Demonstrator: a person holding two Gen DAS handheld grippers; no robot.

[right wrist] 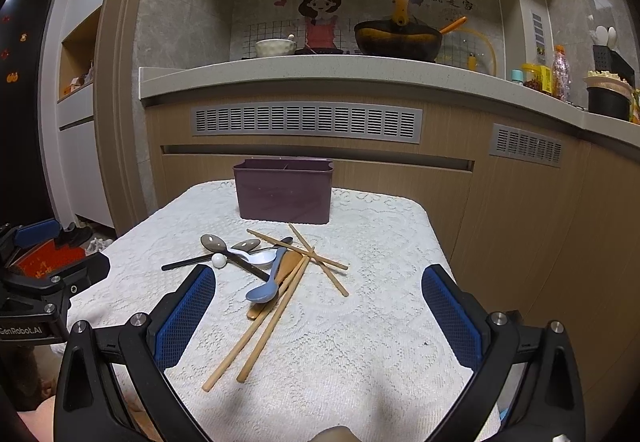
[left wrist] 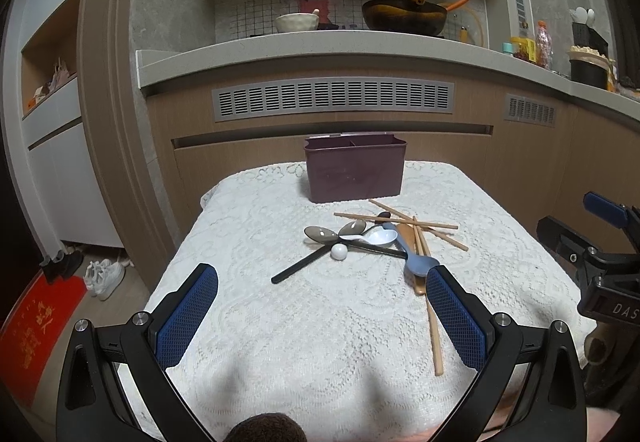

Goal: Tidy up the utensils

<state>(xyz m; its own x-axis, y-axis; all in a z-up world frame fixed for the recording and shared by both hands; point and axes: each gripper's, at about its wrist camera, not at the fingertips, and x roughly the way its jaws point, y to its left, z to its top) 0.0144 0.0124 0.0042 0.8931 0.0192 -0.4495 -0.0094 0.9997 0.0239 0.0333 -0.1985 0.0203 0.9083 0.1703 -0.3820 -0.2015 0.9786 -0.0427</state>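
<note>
Left wrist view shows the left gripper (left wrist: 322, 284) nearest the lens, its blue-padded fingers (left wrist: 188, 316) spread wide with nothing between them, hovering above the lace-covered surface (left wrist: 248, 322). Just past the fingertips lies the heap of utensils: a pair of wooden chopsticks (left wrist: 434, 334) runs toward the camera, its far part passing under a light blue spoon (left wrist: 418, 264) whose bowl sits close to the right finger. Beyond that, a white spoon (left wrist: 378, 237) lies among two translucent grey spoons (left wrist: 320, 234), a small white ball (left wrist: 339, 252) touches a black handle (left wrist: 298, 265), and more chopsticks (left wrist: 394, 219) cross over the pile. Farther back a purple utensil holder (left wrist: 354, 171) stands upright and apart from the heap, with a divider visible inside. At the right edge the right gripper (left wrist: 600, 242) is seen from the side. From the right wrist view, the right gripper (right wrist: 318, 286) is likewise opened wide and holds nothing, above the same surface (right wrist: 380, 342), with the long chopsticks (right wrist: 256, 338) between its fingers, the blue spoon (right wrist: 264, 290) behind them, and the holder (right wrist: 284, 193) at the far end before the kitchen cabinets (right wrist: 520, 222).
</note>
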